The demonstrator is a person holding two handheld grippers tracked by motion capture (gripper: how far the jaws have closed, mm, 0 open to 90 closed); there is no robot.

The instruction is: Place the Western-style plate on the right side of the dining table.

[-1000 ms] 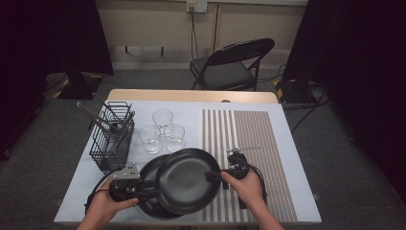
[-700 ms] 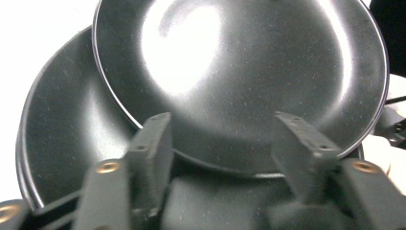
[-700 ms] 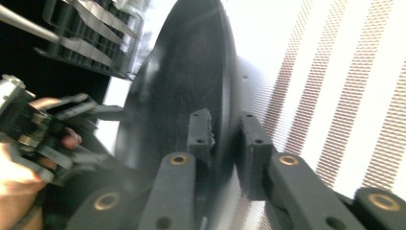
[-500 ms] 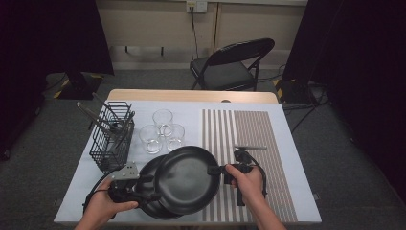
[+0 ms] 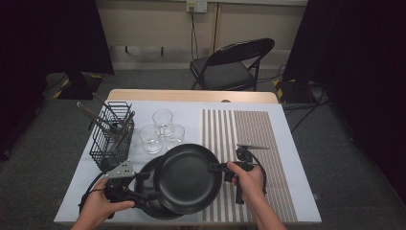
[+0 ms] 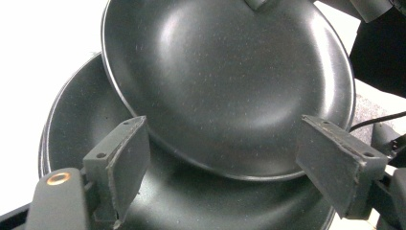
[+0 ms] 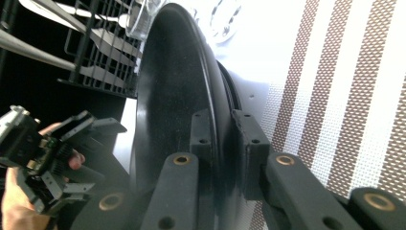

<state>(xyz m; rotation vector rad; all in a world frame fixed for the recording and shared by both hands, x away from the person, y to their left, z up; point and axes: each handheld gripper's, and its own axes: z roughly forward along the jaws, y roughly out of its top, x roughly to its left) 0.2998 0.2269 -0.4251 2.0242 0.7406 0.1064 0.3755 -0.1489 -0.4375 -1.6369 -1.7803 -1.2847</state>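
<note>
Your top pan [image 5: 187, 178] has slid to your right since a second ago and now overhangs the striped mat [image 5: 249, 143], baring more of the lower pan [image 5: 152, 203] at the table's near edge. Your left gripper [image 5: 139, 184] has just been opening: its jaws stand wide, pads apart on either side of the stacked rims and pressing on neither, so that one has let go. Your right gripper [image 5: 215, 167] is clenched on the top pan's right rim; in the right gripper view its pads pinch the edge [image 7: 210, 129] from both sides. No writing or brand can be read anywhere on the pans or tools. Your left hand [image 5: 98, 206] sits low at the near left corner, gripper pointing toward the pans; your right hand [image 5: 246, 179] reaches in over the mat, gripper pointing left. Behind them, the wire basket [image 5: 111, 136] and three glasses [image 5: 163, 129] have kept their places.
</note>
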